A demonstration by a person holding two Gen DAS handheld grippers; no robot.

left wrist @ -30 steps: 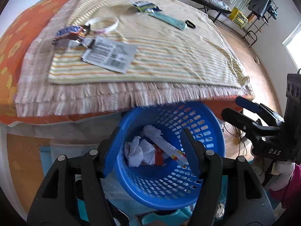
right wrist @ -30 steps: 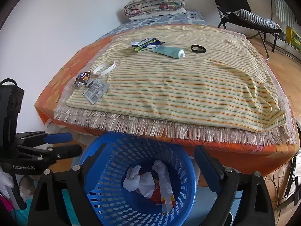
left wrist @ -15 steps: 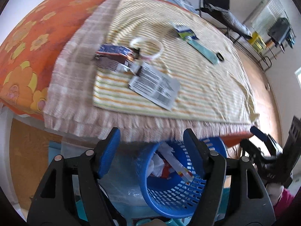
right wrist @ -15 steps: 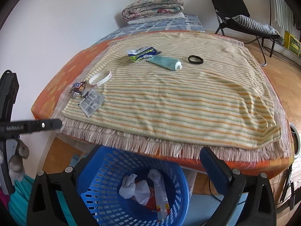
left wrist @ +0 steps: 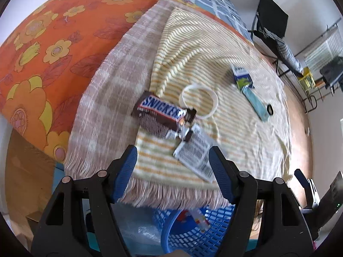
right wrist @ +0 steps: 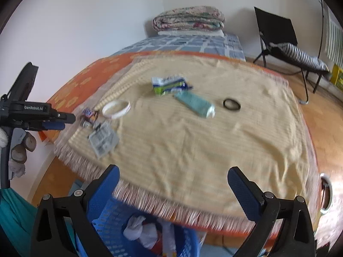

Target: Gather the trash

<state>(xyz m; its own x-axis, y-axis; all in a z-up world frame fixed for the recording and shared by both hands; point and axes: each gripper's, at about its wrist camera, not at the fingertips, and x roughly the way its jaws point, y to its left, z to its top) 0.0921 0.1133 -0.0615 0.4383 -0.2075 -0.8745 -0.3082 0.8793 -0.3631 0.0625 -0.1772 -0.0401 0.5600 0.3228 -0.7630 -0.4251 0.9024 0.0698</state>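
Observation:
A torn Snickers wrapper [left wrist: 163,113] lies on the striped blanket near the bed's front edge, with a printed paper label [left wrist: 196,156] beside it. My left gripper [left wrist: 173,171] is open and empty, just short of them over the fringe. My right gripper [right wrist: 173,190] is open and empty above the bed's front edge. The wrapper [right wrist: 89,114] and label [right wrist: 104,139] also show in the right wrist view, with a blue-green packet [right wrist: 169,84] farther back. The blue basket [right wrist: 111,227] with crumpled trash sits on the floor below the bed edge.
A white ring [left wrist: 199,101], a teal tube [right wrist: 196,103] and a black hair tie [right wrist: 231,104] lie on the blanket. Folded quilts [right wrist: 188,19] sit at the head of the bed. A black folding chair [right wrist: 278,34] stands at the right.
Both grippers have risen from over the basket and moved toward the bed. The left one has swung left and closed in on the Snickers wrapper and label.

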